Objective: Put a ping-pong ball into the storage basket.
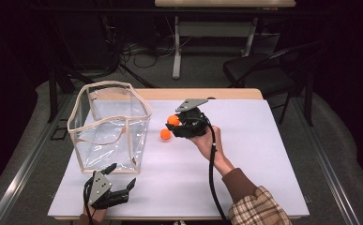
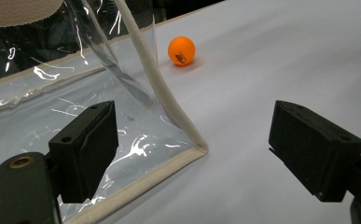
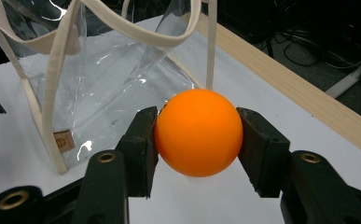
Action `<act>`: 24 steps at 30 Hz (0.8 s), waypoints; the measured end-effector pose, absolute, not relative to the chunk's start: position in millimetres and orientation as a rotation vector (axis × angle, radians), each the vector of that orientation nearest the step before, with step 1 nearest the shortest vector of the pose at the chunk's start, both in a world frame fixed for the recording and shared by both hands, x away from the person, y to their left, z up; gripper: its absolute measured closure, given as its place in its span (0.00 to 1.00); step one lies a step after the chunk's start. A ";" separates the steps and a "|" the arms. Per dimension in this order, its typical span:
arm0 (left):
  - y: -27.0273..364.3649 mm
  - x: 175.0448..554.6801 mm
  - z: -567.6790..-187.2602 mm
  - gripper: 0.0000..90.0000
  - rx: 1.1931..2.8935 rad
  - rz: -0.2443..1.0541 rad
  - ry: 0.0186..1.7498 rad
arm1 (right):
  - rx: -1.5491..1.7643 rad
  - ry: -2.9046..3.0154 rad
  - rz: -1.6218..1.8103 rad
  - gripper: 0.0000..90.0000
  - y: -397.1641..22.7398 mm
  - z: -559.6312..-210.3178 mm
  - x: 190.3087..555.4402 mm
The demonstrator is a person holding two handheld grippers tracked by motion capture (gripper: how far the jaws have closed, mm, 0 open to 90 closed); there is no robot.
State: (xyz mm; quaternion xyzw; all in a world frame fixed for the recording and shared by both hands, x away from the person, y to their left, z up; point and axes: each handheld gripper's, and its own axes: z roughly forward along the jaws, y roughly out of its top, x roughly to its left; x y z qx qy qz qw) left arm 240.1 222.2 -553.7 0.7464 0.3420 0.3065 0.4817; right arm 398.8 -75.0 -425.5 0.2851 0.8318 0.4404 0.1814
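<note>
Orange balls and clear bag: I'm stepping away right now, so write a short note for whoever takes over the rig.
Right gripper: shut on one orange ball, held above the table to the right of the clear bag.
Left gripper: open, holding nothing, at the bag's near corner.
Second orange ball: loose on the white table, just right of the bag.
Done: one ball picked up.
Left, probably: drop the held ball into the bag, then the loose one; the bag looks empty.

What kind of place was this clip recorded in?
Probably a lab or workshop data-collection station, not a home. A white-topped table sits in a dark room with cables on the floor, a folding chair and another desk behind. On it: a clear bag and orange balls.
</note>
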 end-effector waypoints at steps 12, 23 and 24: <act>221.9 240.6 -554.0 0.18 1.820 0.745 0.832 | 0.780 2.357 1.247 0.57 -61.7 -413.8 404.8; 222.6 240.7 -554.1 0.18 1.817 0.744 0.836 | 0.781 2.365 1.265 0.57 -54.0 -404.7 411.3; 222.6 240.8 -554.1 0.18 1.817 0.744 0.836 | 0.782 2.368 1.260 0.57 -53.1 -404.1 411.5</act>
